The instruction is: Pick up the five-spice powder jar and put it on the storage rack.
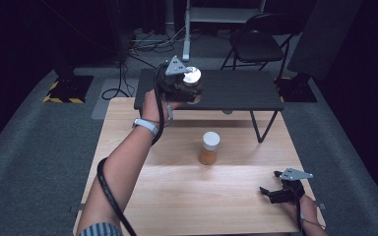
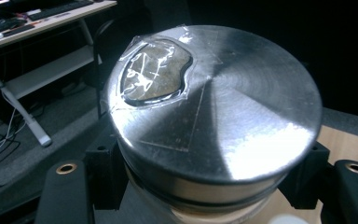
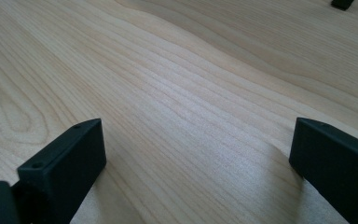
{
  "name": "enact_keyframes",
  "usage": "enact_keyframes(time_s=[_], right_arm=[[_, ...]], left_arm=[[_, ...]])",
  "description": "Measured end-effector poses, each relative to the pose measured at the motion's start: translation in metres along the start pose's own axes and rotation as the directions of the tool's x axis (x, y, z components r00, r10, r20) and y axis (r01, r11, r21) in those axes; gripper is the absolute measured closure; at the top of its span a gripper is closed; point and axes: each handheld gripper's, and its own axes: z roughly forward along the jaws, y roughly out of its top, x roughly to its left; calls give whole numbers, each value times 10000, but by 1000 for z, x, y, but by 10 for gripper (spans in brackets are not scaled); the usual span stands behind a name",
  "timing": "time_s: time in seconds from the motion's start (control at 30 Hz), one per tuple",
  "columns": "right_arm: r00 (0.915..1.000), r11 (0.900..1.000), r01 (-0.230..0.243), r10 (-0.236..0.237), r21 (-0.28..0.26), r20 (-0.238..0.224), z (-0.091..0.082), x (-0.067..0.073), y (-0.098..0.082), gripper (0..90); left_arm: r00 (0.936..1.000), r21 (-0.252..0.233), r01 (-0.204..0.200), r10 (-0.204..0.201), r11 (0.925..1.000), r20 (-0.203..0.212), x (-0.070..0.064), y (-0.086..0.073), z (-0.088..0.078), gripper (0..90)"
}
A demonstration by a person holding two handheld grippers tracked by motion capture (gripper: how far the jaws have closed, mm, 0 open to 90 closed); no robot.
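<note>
Dark carpet surrounds a pale wooden table (image 1: 177,196) with a low black shelf (image 1: 236,91) behind it. Left gripper (image 1: 189,88) is clamped on a jar with a steel lid (image 2: 214,102), held raised near the shelf's front edge. Right gripper (image 1: 275,189) rests on the table, jaws wide apart, empty. A second jar (image 1: 209,148) stands mid-table. Recommended: keep the held jar upright and lower it flat before loosening the grip.
</note>
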Motion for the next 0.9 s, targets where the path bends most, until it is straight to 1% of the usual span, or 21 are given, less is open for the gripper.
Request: enact_keyframes(time_s=[0.1,0.2,0.33,0.47,0.6,0.7,0.8,0.9], right_arm=[[10000,10000,3,-3,1,-4,0,0,0,31],[10000,10000,5,-5,1,-7,0,0,0,31],[10000,10000,12,-12,4,-12,0,0,0,31],[10000,10000,15,-15,13,-14,0,0,0,31],[10000,10000,13,-13,7,-21,0,-1,0,31],[10000,10000,8,-8,6,-20,0,0,0,31],[10000,10000,7,-7,4,-17,0,0,0,31],[10000,10000,5,-5,-3,-11,0,0,0,32]], left_arm=[[9998,130,170,-168,9998,-145,9,7,17,307],[9992,372,314,-305,9988,-243,18,12,31,307],[9971,480,760,-755,9960,-116,31,11,48,307],[9958,789,914,-908,9927,-113,37,11,64,307],[9953,1167,962,-964,9885,-37,41,14,77,307],[9953,1411,924,-958,9857,171,43,16,85,307],[9947,1563,914,-976,9835,327,46,17,91,307],[9953,1526,798,-870,9851,416,47,17,95,305]])
